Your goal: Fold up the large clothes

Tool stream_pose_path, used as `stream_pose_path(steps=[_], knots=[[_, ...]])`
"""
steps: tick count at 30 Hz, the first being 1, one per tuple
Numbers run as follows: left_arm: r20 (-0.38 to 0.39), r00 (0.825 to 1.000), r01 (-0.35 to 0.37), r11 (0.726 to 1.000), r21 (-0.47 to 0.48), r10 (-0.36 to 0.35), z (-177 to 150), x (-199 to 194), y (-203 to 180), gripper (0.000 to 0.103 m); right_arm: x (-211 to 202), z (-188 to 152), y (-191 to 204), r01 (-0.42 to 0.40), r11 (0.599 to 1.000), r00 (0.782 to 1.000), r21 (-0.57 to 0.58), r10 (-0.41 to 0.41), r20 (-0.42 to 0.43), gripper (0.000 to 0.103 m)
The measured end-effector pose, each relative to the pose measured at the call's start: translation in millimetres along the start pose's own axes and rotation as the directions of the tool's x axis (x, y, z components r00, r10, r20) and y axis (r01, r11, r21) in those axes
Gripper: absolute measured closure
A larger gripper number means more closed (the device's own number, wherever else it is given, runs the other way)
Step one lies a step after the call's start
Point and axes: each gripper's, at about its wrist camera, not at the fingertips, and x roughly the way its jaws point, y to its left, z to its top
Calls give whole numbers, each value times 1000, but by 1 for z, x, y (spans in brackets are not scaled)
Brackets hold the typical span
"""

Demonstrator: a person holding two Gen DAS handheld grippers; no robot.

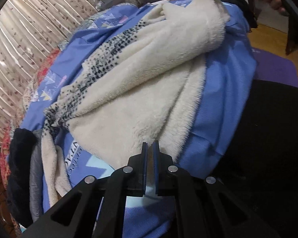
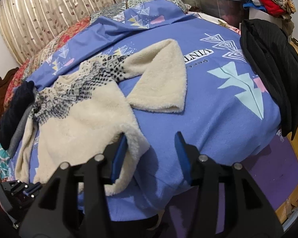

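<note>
Bedspread (image 2: 218, 103); black garment (image 2: 272, 69) right-view only.

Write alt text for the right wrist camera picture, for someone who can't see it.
A cream fleece sweater with a dark speckled yoke lies spread on a blue printed bedsheet, one sleeve bent back on itself. The open right gripper hovers at its hem, one finger touching the fleece. A black garment drapes over the bed's right edge.

A bed (image 2: 218, 119) with a blue cover holds a fluffy cream sweater (image 2: 85, 117) near its left side. Dark and grey clothes (image 2: 15, 107) lie at the left edge. A black garment (image 2: 272, 73) hangs over the right edge.
</note>
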Motion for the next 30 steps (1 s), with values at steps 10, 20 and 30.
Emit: stream_pose_path(steps=[10, 20, 30], knots=[[16, 992, -125, 992, -7, 125, 21, 11, 2, 74, 17, -16, 9, -33, 999, 994, -26, 31, -100, 50], [69, 957, -290, 947, 137, 283, 18, 3, -22, 74, 14, -19, 1, -37, 999, 995, 1, 37, -89, 49], [56, 963, -269, 953, 139, 264, 18, 0, -18, 74, 16, -19, -1, -58, 998, 994, 4, 58, -91, 49]])
